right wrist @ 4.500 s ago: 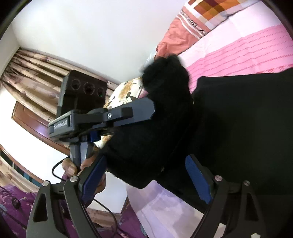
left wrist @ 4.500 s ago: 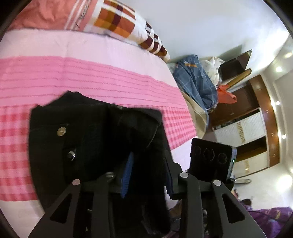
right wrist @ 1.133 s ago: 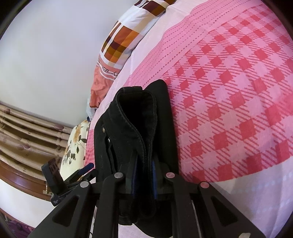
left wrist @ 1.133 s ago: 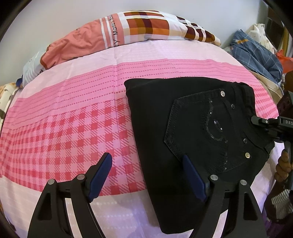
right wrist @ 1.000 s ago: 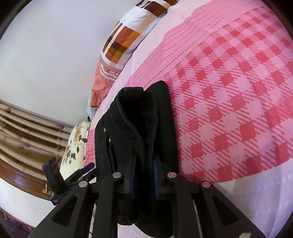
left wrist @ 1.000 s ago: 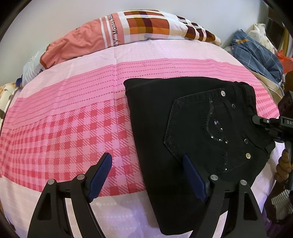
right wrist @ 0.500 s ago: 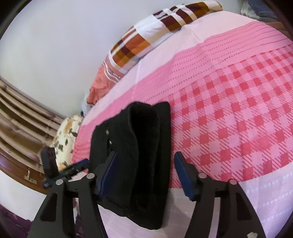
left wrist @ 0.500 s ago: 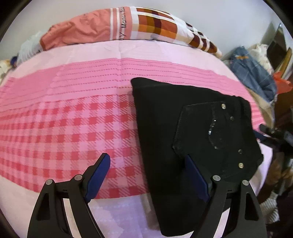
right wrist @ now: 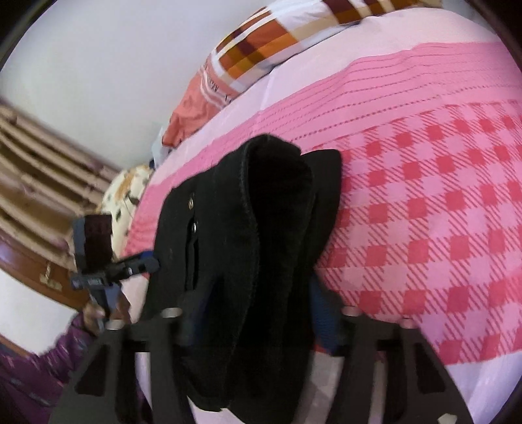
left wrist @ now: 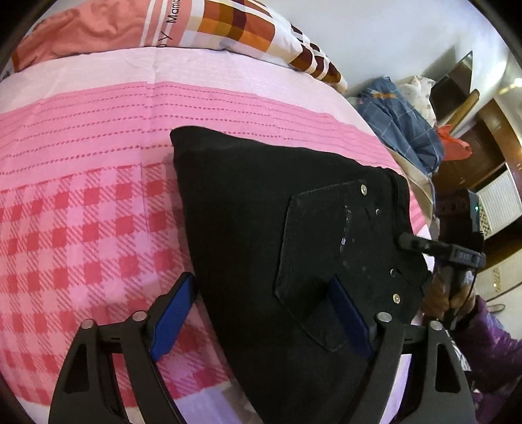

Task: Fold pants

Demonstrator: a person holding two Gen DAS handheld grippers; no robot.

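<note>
You are in a home bedroom. The bed [left wrist: 98, 137] has a pink checked sheet; at its head lies a checked pillow [left wrist: 235, 29]. Beside the bed is a pile of clothes [left wrist: 401, 130], and beyond it a wooden wardrobe [left wrist: 483, 153].

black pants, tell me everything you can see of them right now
The black pants look like dark denim, folded into a compact stack lying on the pink checked bedsheet. A back pocket with small metal rivets and a faint sparkly trim faces up. The right wrist view shows the thick folded layers end on. The left gripper is closing with the pants' edge between its blue pads, not yet pinched; the right gripper is also closing around the stack.
</note>
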